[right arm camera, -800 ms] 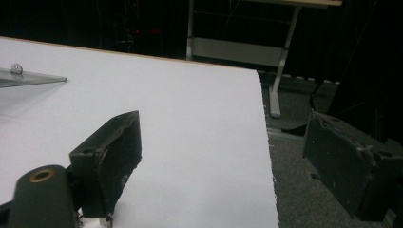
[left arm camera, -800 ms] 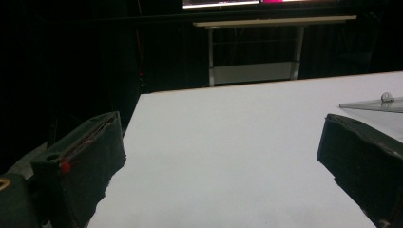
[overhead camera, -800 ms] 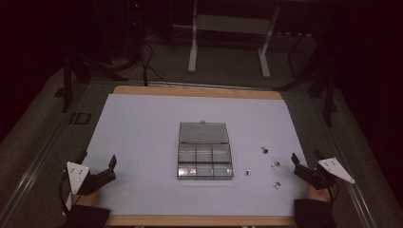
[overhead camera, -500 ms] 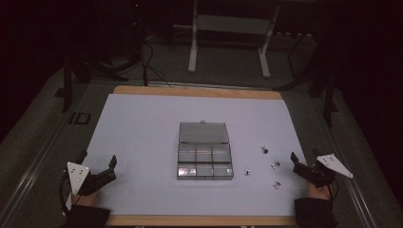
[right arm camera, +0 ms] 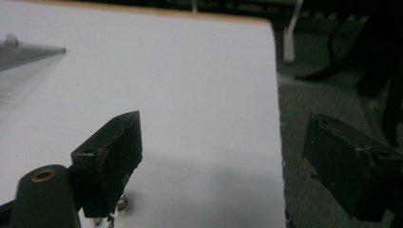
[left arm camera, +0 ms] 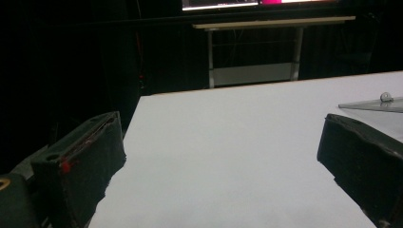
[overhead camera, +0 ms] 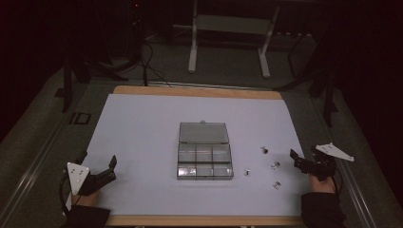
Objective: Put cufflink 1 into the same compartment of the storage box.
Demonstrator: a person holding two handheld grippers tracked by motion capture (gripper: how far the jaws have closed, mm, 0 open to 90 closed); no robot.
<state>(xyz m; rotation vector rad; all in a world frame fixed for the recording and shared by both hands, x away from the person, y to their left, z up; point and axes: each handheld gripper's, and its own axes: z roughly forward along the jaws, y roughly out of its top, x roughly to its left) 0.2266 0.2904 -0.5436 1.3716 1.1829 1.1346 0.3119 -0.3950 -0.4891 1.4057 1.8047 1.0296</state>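
Gaping wide and empty, right claw (overhead camera: 302, 159) near small screws (overhead camera: 275, 166); left claw (overhead camera: 99, 167) likewise.

High view: fixed overhead on the person's side, looking forward and down over the whole table (overhead camera: 142, 123). Both gripper views sit low, near the tabletop, looking outward along their jaws. All three share the clear box (overhead camera: 205, 151) lid (left arm camera: 375, 104) (right arm camera: 28, 53).
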